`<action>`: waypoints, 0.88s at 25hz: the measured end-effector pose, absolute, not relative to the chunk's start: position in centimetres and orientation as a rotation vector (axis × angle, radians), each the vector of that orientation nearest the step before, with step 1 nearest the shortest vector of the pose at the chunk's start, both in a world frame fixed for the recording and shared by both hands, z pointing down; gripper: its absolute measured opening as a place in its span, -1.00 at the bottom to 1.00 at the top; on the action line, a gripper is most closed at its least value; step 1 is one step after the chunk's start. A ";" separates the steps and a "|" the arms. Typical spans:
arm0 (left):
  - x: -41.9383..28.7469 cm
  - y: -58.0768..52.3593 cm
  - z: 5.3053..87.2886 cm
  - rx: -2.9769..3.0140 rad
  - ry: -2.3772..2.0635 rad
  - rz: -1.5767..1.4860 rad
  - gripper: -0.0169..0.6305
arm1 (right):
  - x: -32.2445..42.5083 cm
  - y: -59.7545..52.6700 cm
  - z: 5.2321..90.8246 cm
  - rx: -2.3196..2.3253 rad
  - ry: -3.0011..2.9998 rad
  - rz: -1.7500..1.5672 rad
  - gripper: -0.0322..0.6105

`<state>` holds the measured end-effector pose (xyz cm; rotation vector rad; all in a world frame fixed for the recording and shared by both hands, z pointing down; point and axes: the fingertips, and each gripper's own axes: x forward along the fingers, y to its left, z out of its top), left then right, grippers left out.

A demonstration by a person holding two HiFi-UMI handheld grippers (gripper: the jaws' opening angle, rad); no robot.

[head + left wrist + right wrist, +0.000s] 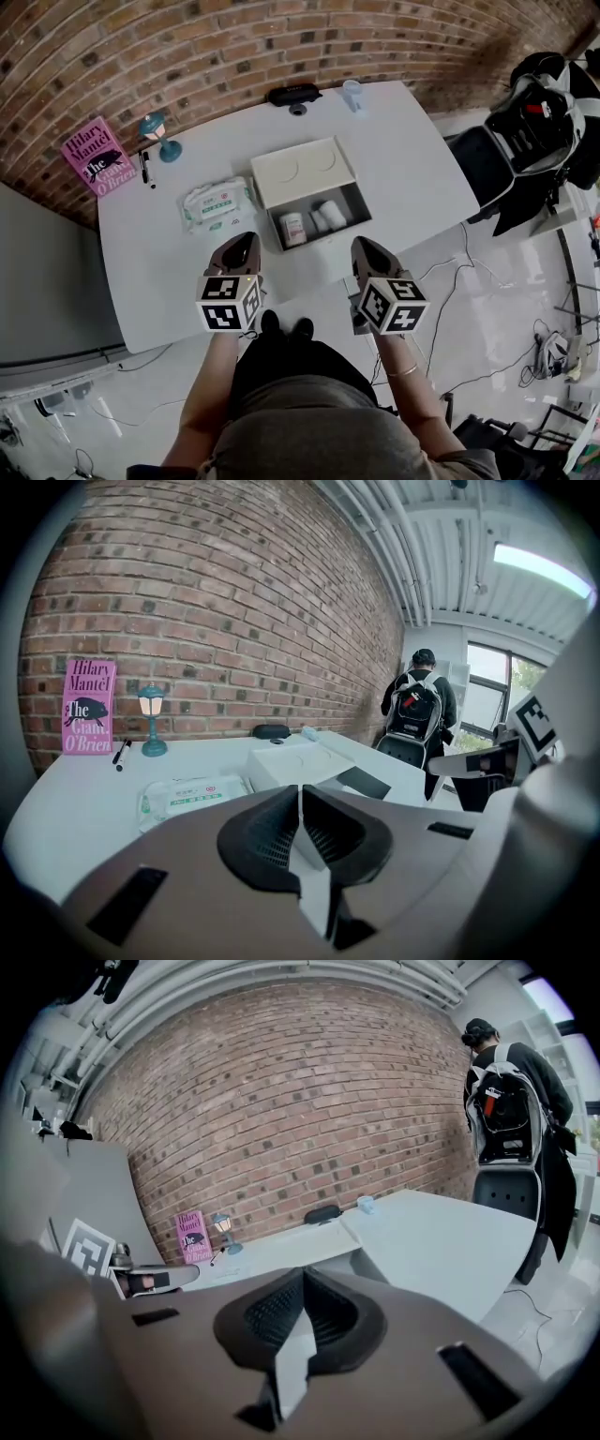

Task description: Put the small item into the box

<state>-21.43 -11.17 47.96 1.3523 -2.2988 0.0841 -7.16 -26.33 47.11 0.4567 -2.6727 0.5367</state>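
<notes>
A white box (349, 196) stands open in the middle of the white table (412, 159), its lid (302, 170) laid back toward the wall. Inside lie a small white jar with a pink label (292, 228) and two small white items (328, 216). My left gripper (246, 241) hovers at the table's front edge, just left of the box, jaws shut and empty. My right gripper (361, 247) hangs at the front edge to the box's right, also shut with nothing in it. In the left gripper view the box lid (295, 764) shows beyond the closed left gripper (300, 794).
A pack of wet wipes (217, 204) lies left of the box. A pink book (97, 156), a small lamp (155, 131) and a pen (147, 169) are at the far left; a black case (293, 95) and a cup (352, 94) by the wall. A chair with a backpack (539, 122) stands right.
</notes>
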 end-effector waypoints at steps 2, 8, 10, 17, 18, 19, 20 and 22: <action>-21.3 -11.1 47.8 1.354 -2.304 0.085 -0.85 | -6.6 -26.1 46.9 0.455 -2.681 0.541 -0.89; -21.3 -10.5 47.4 1.356 -2.315 0.096 -0.85 | -5.7 -25.3 46.7 0.457 -2.689 0.561 -0.89; -21.2 -10.3 47.2 1.356 -2.318 0.099 -0.85 | -5.5 -25.1 46.6 0.456 -2.694 0.560 -0.89; -20.9 -9.5 47.1 1.349 -2.325 0.091 -0.85 | -5.1 -24.8 46.0 0.451 -2.718 0.541 -0.89; -20.8 -9.4 47.1 1.349 -2.325 0.089 -0.85 | -5.1 -24.7 45.8 0.451 -2.721 0.535 -0.89; -20.7 -9.4 47.2 1.349 -2.323 0.087 -0.85 | -5.1 -24.7 45.7 0.450 -2.724 0.525 -0.89; -20.7 -9.3 47.2 1.349 -2.322 0.086 -0.85 | -5.0 -24.6 45.6 0.449 -2.726 0.514 -0.89; -20.5 -9.2 47.3 1.347 -2.319 0.084 -0.85 | -5.0 -24.4 45.6 0.447 -2.724 0.503 -0.89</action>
